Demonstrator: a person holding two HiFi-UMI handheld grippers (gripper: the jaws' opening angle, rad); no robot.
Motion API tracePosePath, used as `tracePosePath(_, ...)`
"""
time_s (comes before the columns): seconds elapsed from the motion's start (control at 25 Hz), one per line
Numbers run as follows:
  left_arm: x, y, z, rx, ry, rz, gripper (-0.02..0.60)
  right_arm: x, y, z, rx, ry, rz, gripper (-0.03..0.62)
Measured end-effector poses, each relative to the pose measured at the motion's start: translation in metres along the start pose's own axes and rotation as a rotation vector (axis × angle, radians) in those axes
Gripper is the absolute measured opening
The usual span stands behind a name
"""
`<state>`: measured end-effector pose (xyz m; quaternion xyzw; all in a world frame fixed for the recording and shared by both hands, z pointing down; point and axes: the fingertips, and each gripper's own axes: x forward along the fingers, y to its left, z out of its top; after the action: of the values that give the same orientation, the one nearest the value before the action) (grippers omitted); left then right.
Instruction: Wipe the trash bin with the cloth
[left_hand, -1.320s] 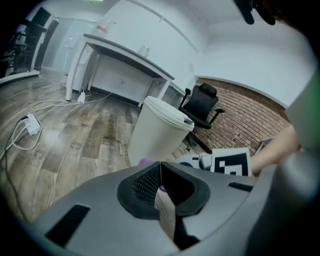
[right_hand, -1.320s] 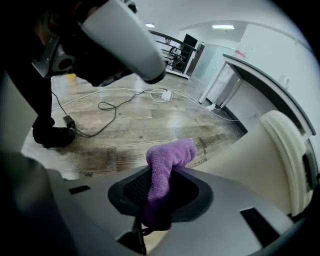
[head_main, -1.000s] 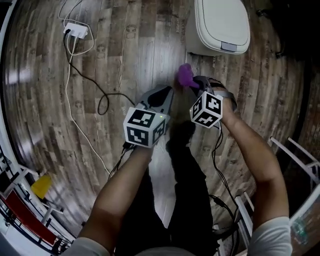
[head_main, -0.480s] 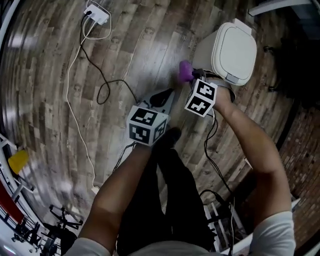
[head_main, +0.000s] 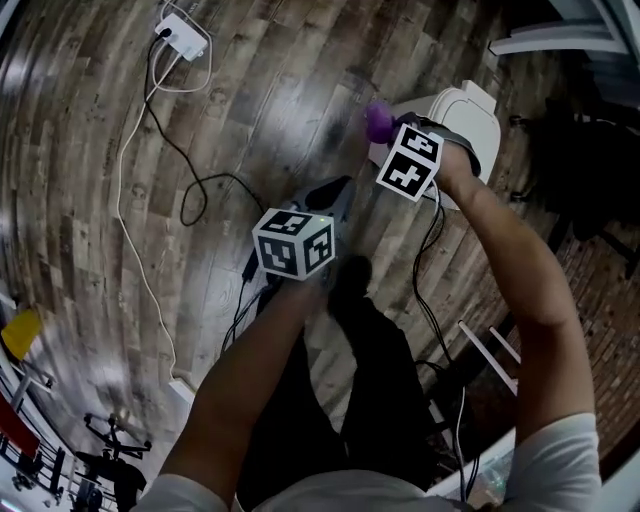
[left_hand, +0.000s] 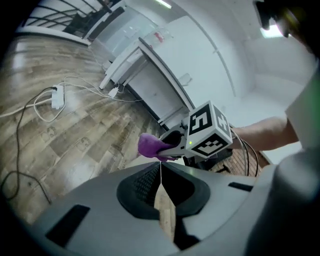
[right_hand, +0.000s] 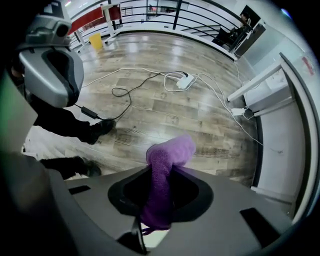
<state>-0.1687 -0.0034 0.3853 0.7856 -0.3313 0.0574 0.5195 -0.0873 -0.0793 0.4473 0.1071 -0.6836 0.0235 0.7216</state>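
The white trash bin (head_main: 466, 112) stands on the wood floor at the upper right of the head view, partly hidden by my right gripper (head_main: 388, 134). That gripper is shut on a purple cloth (head_main: 377, 121), which sticks out by the bin's left side; whether it touches the bin is hidden. In the right gripper view the cloth (right_hand: 164, 172) fills the jaws and bulges past them. My left gripper (head_main: 335, 192) hangs lower left, apart from the bin, its jaws shut together with nothing in them (left_hand: 161, 169). The left gripper view also catches the cloth (left_hand: 149, 145).
A white power strip (head_main: 183, 37) with white cables lies at the upper left, and a black cable (head_main: 198, 195) loops across the floor. White desk legs (head_main: 538, 40) stand past the bin. A white rack (head_main: 498, 352) stands at the right. A yellow object (head_main: 20, 332) sits far left.
My right gripper has carried the purple cloth up to the bin's left side. The head view has swung, so the bin now sits behind that gripper. The left gripper stays low and shut.
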Motion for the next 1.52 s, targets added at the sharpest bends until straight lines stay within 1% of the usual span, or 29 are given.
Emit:
tracePosePath(0.16,0.019,0.009,-0.004,-0.188,-0.033,0.015,0.003,0.006,-0.020,-0.016,-0.038,0.050,0.061,0.097)
tracePosePath(0.24,0.028,0.016,-0.010,-0.254,-0.049,0.036,0.003,0.015,-0.033,-0.022,-0.067,0.078,0.082,0.097)
tracePosePath(0.44,0.051,0.028,-0.032,-0.369,-0.100,0.090,0.003,0.045,-0.067,-0.031,-0.091,0.118,0.126,0.097)
tracePosePath(0.56,0.068,0.032,-0.046,-0.425,-0.145,0.127,0.003,0.065,-0.088,-0.042,-0.094,0.165,0.134,0.097)
tracePosePath(0.64,0.080,0.031,-0.052,-0.456,-0.169,0.147,0.003,0.077,-0.099,-0.046,-0.098,0.176,0.147,0.097)
tracePosePath(0.8,0.101,0.019,-0.066,-0.483,-0.175,0.150,0.003,0.096,-0.109,-0.066,-0.094,0.216,0.195,0.097)
tracePosePath(0.92,0.112,0.016,-0.068,-0.483,-0.173,0.141,0.003,0.105,-0.126,-0.074,-0.040,0.252,0.221,0.097)
tracePosePath(1.0,0.116,0.019,-0.072,-0.490,-0.168,0.137,0.003,0.110,-0.138,-0.074,-0.016,0.275,0.209,0.097)
tracePosePath(1.12,0.122,0.023,-0.080,-0.502,-0.150,0.126,0.003,0.122,-0.155,-0.076,-0.037,0.335,0.173,0.097)
tracePosePath(1.32,0.130,0.030,-0.092,-0.498,-0.117,0.109,0.003,0.150,-0.167,-0.098,-0.032,0.462,0.152,0.097)
tracePosePath(1.4,0.132,0.032,-0.093,-0.496,-0.109,0.104,0.003,0.161,-0.166,-0.111,-0.008,0.511,0.177,0.097)
tracePosePath(1.52,0.133,0.036,-0.093,-0.492,-0.103,0.101,0.003,0.169,-0.159,-0.127,0.061,0.571,0.241,0.097)
